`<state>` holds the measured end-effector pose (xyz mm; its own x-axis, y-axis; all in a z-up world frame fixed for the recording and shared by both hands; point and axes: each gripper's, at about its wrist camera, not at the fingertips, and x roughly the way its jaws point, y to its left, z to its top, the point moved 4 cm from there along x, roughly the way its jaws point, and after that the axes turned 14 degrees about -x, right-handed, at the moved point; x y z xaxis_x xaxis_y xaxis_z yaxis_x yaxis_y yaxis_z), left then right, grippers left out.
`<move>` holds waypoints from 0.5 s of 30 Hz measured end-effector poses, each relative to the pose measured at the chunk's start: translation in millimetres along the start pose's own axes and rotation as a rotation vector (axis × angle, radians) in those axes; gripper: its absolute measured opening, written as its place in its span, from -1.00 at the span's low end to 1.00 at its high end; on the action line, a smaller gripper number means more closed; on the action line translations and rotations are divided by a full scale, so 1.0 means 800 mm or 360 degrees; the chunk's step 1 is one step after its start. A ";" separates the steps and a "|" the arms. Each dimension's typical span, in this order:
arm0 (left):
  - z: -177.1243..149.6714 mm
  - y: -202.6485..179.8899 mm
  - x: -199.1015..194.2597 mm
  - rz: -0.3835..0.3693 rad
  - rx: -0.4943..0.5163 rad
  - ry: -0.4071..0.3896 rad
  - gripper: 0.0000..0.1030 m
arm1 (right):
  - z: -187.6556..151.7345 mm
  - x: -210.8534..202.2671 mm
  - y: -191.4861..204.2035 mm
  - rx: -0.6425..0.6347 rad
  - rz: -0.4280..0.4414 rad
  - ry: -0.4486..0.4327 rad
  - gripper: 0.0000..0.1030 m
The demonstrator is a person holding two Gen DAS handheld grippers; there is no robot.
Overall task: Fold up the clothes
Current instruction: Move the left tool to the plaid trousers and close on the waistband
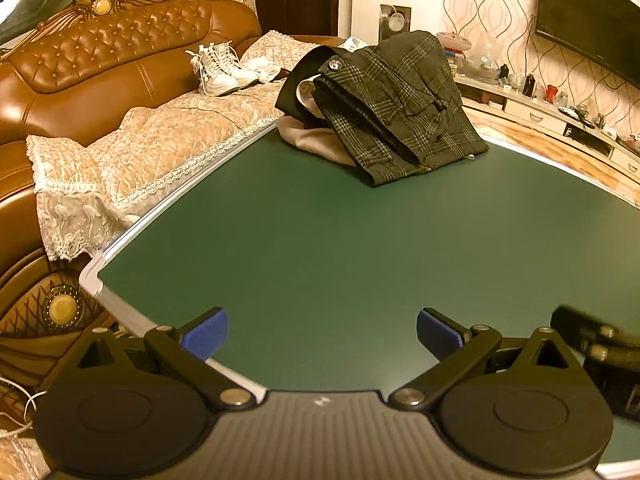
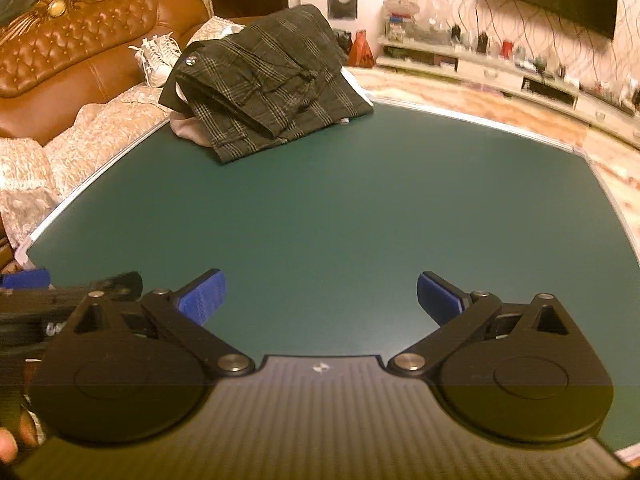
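A pile of clothes lies at the far left corner of the green table [image 1: 320, 248] [image 2: 360, 200]. On top is a dark plaid garment [image 1: 400, 112] [image 2: 272, 88] with a silver button, over a beige garment [image 1: 316, 140] [image 2: 188, 128]. My left gripper [image 1: 322, 334] hovers open over the near left part of the table, far from the pile, nothing between its blue pads. My right gripper [image 2: 320, 296] is also open and empty over the near edge. The right gripper's body shows blurred at the left wrist view's right edge [image 1: 596, 344].
A brown leather sofa [image 1: 100, 60] with lace covers runs along the table's left side, white sneakers [image 1: 224, 68] on its seat. A cluttered low TV cabinet [image 2: 500, 68] and a wall TV [image 1: 588, 20] stand at the far right. A hand shows at the lower left [image 2: 12, 440].
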<state>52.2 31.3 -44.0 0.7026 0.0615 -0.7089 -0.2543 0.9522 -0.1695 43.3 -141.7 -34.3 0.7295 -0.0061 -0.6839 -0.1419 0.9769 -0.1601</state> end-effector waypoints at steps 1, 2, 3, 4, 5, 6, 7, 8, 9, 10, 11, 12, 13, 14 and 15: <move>0.005 -0.001 0.004 -0.0003 0.0003 -0.0005 1.00 | 0.002 0.002 0.002 -0.0017 -0.0010 -0.0005 1.00; 0.010 -0.003 0.007 -0.0006 0.0006 -0.0011 1.00 | 0.004 0.004 0.004 -0.0031 -0.0016 -0.0010 1.00; 0.016 -0.005 0.012 -0.0012 0.0012 -0.0017 1.00 | 0.005 0.006 0.005 -0.0034 -0.0016 -0.0011 1.00; 0.022 -0.007 0.017 -0.0021 0.0020 -0.0022 1.00 | 0.006 0.008 0.005 -0.0024 -0.0018 -0.0011 1.00; 0.029 -0.010 0.024 -0.0033 0.0026 -0.0027 1.00 | 0.008 0.008 0.004 -0.0009 -0.0013 -0.0015 1.00; 0.036 -0.013 0.031 -0.0047 0.0031 -0.0031 1.00 | 0.009 0.008 0.002 0.0007 -0.0009 -0.0018 1.00; 0.043 -0.017 0.039 -0.0072 0.0034 -0.0025 1.00 | 0.011 0.007 0.000 0.0028 -0.0011 -0.0017 1.00; 0.050 -0.021 0.047 -0.0095 0.0039 -0.0020 1.00 | 0.013 0.004 -0.002 0.0055 -0.0021 -0.0009 1.00; 0.058 -0.026 0.055 -0.0094 0.0057 -0.0029 1.00 | 0.016 0.000 -0.003 0.0085 -0.0030 -0.0004 1.00; 0.065 -0.031 0.063 -0.0092 0.0075 -0.0038 1.00 | 0.019 -0.004 -0.004 0.0115 -0.0031 -0.0005 1.00; 0.072 -0.037 0.071 -0.0082 0.0098 -0.0049 1.00 | 0.021 -0.008 -0.004 0.0141 -0.0026 -0.0011 1.00; 0.080 -0.043 0.080 -0.0072 0.0124 -0.0060 1.00 | 0.023 -0.012 -0.004 0.0165 -0.0015 -0.0023 1.00; 0.088 -0.050 0.088 -0.0072 0.0144 -0.0068 1.00 | 0.025 -0.016 -0.003 0.0183 -0.0003 -0.0036 1.00; 0.096 -0.057 0.097 -0.0072 0.0164 -0.0077 1.00 | 0.026 -0.019 0.000 0.0184 0.0012 -0.0049 1.00; 0.102 -0.063 0.103 -0.0075 0.0178 -0.0088 1.00 | 0.027 -0.020 0.003 0.0173 0.0029 -0.0065 1.00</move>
<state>177.0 13.0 -38.0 0.7483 0.0290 -0.6627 -0.1462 0.9817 -0.1221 45.4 -134.5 -8.5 0.7545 0.0186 -0.6560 -0.0835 0.9942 -0.0679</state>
